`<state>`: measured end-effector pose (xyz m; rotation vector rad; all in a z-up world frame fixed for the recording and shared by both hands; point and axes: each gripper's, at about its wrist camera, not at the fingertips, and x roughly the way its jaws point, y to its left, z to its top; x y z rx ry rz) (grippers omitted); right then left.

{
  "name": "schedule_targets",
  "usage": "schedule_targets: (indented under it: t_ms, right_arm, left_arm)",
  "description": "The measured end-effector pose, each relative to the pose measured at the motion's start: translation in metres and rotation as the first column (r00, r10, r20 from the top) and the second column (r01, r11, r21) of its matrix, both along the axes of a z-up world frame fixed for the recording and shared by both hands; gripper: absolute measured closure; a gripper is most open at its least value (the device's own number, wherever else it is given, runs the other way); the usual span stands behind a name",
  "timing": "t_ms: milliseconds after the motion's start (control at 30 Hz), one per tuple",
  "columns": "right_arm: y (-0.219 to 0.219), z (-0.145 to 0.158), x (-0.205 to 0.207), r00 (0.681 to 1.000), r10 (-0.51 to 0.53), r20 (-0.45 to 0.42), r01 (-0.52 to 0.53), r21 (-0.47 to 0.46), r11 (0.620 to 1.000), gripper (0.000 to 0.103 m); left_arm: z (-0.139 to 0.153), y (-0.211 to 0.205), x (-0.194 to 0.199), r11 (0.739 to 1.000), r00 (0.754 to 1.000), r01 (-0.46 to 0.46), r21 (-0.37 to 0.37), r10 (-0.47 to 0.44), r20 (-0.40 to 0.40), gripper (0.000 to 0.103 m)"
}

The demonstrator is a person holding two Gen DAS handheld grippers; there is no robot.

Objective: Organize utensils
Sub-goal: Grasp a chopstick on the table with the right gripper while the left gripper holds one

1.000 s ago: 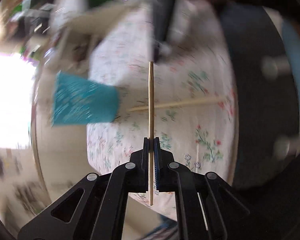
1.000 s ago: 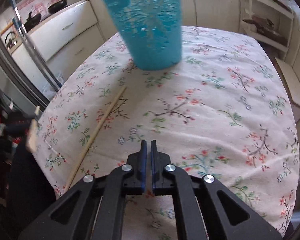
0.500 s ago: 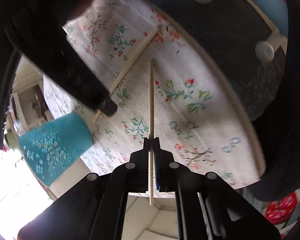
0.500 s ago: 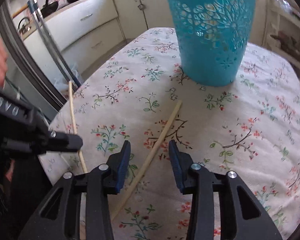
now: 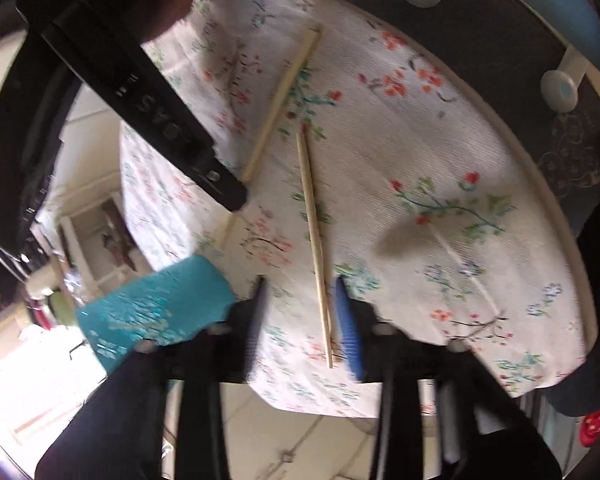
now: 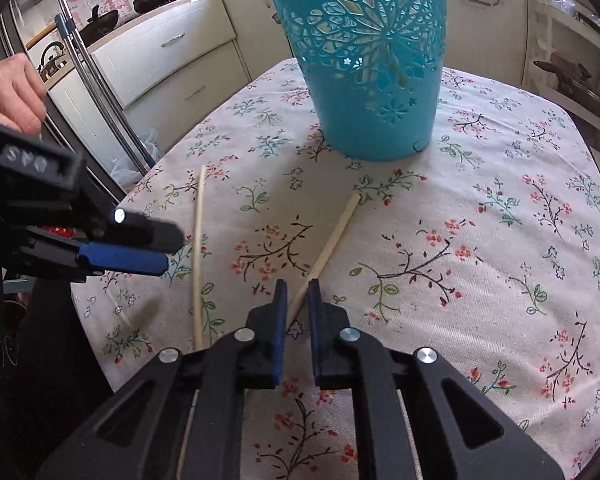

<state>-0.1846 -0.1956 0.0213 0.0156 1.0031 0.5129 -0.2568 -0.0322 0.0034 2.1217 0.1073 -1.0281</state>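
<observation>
- Surface (image 6: 480, 216): round, covered with a floral cloth.
- Teal cut-out utensil holder (image 6: 370, 60): stands upright on the far part of the cloth. Contents cannot be made out.
- Thin chopstick (image 6: 198, 248): lies flat on the cloth at the left of the right wrist view. In the left wrist view it lies between the fingers of the left gripper (image 5: 302, 320), close beside the blue pad on the right; contact with the pads cannot be confirmed. The jaws of this gripper are opening and stand apart.
- Thicker chopstick (image 6: 332, 244): lies on the cloth, apart from the thin one, its far end pointing toward the holder. Its near end runs in between the fingers of the right gripper (image 6: 298, 292).
- Right gripper: jaws closing, a narrow gap remaining; the pads do not visibly press on the stick.
- A hand (image 6: 8, 92) grips the left gripper's body at the left edge of the right wrist view.
</observation>
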Motion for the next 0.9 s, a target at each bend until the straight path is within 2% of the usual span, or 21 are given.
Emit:
schedule_targets:
  t_ms: [67, 133, 167, 200, 233, 267, 300, 333, 367, 433, 467, 533, 567, 600, 700, 767, 833, 900]
  right_arm:
    - [-0.001, -0.002, 0.001, 1.000, 0.002, -0.003, -0.002, 0.012, 1.000, 0.093]
    - [-0.004, -0.001, 0.001, 1.000, 0.005, -0.006, -0.005, 0.019, 1.000, 0.093]
    - [-0.005, -0.001, 0.000, 1.000, 0.006, -0.007, -0.006, 0.021, 1.000, 0.093]
    - [-0.006, -0.001, 0.000, 1.000, 0.006, -0.009, -0.006, 0.023, 1.000, 0.093]
    - [-0.007, -0.001, 0.000, 1.000, 0.007, -0.011, -0.006, 0.025, 1.000, 0.093]
    - [-0.008, 0.000, 0.000, 1.000, 0.006, -0.013, -0.006, 0.028, 1.000, 0.093]
    - [-0.009, 0.000, -0.001, 1.000, 0.004, -0.017, -0.004, 0.034, 0.999, 0.093]
    - [-0.011, 0.000, -0.001, 1.000, 0.002, -0.022, -0.001, 0.042, 0.999, 0.093]
    - [-0.012, 0.000, 0.000, 1.000, 0.000, -0.024, 0.001, 0.046, 0.999, 0.093]
    - [-0.014, -0.003, 0.004, 1.000, -0.002, -0.029, 0.003, 0.055, 0.998, 0.093]
    - [-0.015, -0.002, 0.004, 1.000, -0.002, -0.029, 0.003, 0.055, 0.998, 0.093]
    - [-0.015, -0.001, 0.002, 1.000, -0.001, -0.024, 0.003, 0.053, 0.999, 0.093]
    - [-0.016, 0.000, 0.001, 1.000, -0.001, -0.020, 0.002, 0.050, 0.999, 0.093]
    - [-0.015, 0.000, -0.001, 1.000, 0.000, -0.013, 0.000, 0.044, 0.999, 0.093]
    - [-0.016, 0.001, -0.005, 1.000, 0.003, 0.001, -0.003, 0.031, 1.000, 0.093]
    - [-0.016, 0.001, -0.006, 1.000, 0.001, 0.000, -0.001, 0.035, 0.999, 0.093]
    - [-0.018, 0.001, -0.007, 1.000, -0.002, -0.005, 0.002, 0.041, 0.999, 0.093]
    - [-0.017, 0.002, -0.009, 1.000, -0.003, -0.006, 0.004, 0.041, 0.999, 0.093]
  left_arm:
    - [0.002, -0.005, 0.000, 1.000, 1.000, -0.017, -0.005, 0.017, -0.010, 0.060]
    - [0.012, -0.015, -0.001, 0.989, 0.985, -0.149, -0.024, 0.146, -0.097, 0.059]
    - [0.021, -0.023, 0.005, 0.962, 0.950, -0.269, -0.047, 0.257, -0.176, 0.055]
    - [0.028, -0.028, 0.012, 0.921, 0.899, -0.384, -0.062, 0.358, -0.252, 0.052]
    - [0.038, -0.034, 0.028, 0.842, 0.802, -0.535, -0.068, 0.481, -0.354, 0.050]
    - [0.045, -0.037, 0.044, 0.731, 0.671, -0.680, -0.058, 0.589, -0.450, 0.048]
    - [0.050, -0.035, 0.071, 0.535, 0.454, -0.845, -0.022, 0.694, -0.558, 0.047]
    - [0.051, -0.029, 0.094, 0.336, 0.251, -0.942, 0.020, 0.740, -0.624, 0.045]
    - [0.048, -0.016, 0.120, 0.085, 0.004, -0.993, 0.087, 0.736, -0.677, 0.045]
    - [0.039, 0.003, 0.146, -0.193, -0.257, -0.966, 0.172, 0.648, -0.717, 0.045]
    - [0.035, 0.011, 0.154, -0.299, -0.348, -0.932, 0.204, 0.581, -0.736, 0.045]
    - [0.029, 0.021, 0.163, -0.435, -0.446, -0.869, 0.237, 0.481, -0.754, 0.045]
    - [0.025, 0.026, 0.167, -0.513, -0.497, -0.820, 0.255, 0.415, -0.762, 0.045]
    - [0.023, 0.029, 0.168, -0.557, -0.522, -0.787, 0.266, 0.370, -0.769, 0.045]
    - [0.024, 0.040, 0.170, -0.702, -0.553, -0.660, 0.268, 0.212, -0.806, 0.043]
    - [0.022, 0.041, 0.171, -0.759, -0.548, -0.606, 0.237, 0.183, -0.816, 0.041]
    - [0.021, 0.036, 0.174, -0.784, -0.530, -0.594, 0.183, 0.210, -0.821, 0.040]
    - [0.018, 0.027, 0.175, -0.790, -0.496, -0.604, 0.102, 0.273, -0.824, 0.040]
